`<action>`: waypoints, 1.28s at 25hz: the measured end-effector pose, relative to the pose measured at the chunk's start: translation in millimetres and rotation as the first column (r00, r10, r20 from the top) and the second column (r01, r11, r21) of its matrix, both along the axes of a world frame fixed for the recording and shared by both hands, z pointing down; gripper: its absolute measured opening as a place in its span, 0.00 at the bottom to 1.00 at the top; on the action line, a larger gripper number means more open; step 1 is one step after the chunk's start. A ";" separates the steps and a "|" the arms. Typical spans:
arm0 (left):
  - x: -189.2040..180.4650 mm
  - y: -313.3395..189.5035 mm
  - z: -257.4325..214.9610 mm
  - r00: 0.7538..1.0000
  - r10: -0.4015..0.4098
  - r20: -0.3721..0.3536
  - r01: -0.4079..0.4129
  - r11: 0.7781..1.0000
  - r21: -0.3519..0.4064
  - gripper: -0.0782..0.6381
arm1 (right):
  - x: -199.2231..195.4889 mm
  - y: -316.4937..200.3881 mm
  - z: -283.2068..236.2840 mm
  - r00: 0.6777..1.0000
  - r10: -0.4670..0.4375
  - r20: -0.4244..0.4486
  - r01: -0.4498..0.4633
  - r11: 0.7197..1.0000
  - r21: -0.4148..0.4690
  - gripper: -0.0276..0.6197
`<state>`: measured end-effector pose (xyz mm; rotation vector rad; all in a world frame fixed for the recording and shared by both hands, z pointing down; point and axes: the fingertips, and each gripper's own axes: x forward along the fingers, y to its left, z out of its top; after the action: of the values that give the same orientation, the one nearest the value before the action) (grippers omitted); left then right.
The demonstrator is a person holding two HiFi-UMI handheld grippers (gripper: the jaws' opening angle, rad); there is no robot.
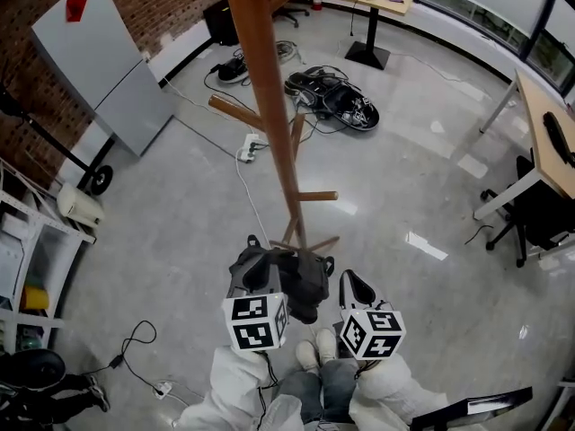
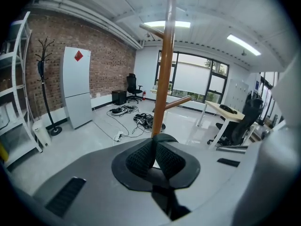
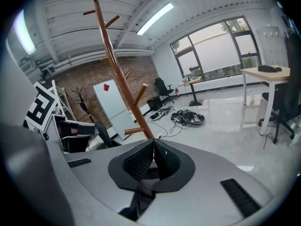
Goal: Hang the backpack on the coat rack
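The wooden coat rack [image 1: 269,106] rises from the floor straight ahead, with bare pegs sticking out at several heights; its pole also shows in the left gripper view [image 2: 162,79] and the right gripper view [image 3: 117,69]. The grey and black backpack [image 1: 287,275] hangs low by the rack's foot, just ahead of both marker cubes. My left gripper [image 1: 266,287] [image 2: 154,157] is shut, with a dark strap running down from its pads. My right gripper [image 1: 358,296] [image 3: 153,161] is shut the same way, with a black strap loop [image 1: 355,285] at its tip. The bag's body is hidden in both gripper views.
A white cabinet [image 1: 108,61] stands by the brick wall. A power strip with cables [image 1: 249,146] and a heap of dark gear [image 1: 332,97] lie beyond the rack. A desk [image 1: 544,124] and office chair [image 1: 539,214] are at right, white shelving [image 1: 27,241] at left.
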<state>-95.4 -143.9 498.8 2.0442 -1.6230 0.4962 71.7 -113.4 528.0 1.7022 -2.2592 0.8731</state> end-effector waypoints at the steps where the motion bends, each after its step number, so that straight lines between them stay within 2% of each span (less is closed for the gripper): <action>1: 0.1 -2.7 2.5 1.000 0.002 0.002 -0.002 1.000 -0.002 0.13 | 0.4 -1.2 1.9 1.000 0.000 -0.002 0.000 1.000 -0.002 0.06; 13: -2.9 -31.8 27.1 1.000 0.009 0.015 -0.009 0.999 -0.052 0.13 | 7.5 -12.7 28.3 1.000 0.011 -0.010 -0.012 0.998 -0.065 0.06; 19: -3.4 -48.5 31.7 0.999 0.025 0.025 -0.023 0.998 -0.063 0.13 | 10.9 -23.6 29.2 1.000 0.019 -0.004 -0.019 0.998 -0.066 0.06; 32: 7.0 -66.4 44.3 0.986 0.149 0.072 -0.142 0.985 -0.103 0.13 | 8.8 -27.0 37.1 1.000 0.011 0.002 -0.010 0.997 -0.082 0.06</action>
<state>-88.4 -210.3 543.2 2.1026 -1.4686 0.7029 80.5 -140.4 565.1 1.6798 -2.1857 0.9572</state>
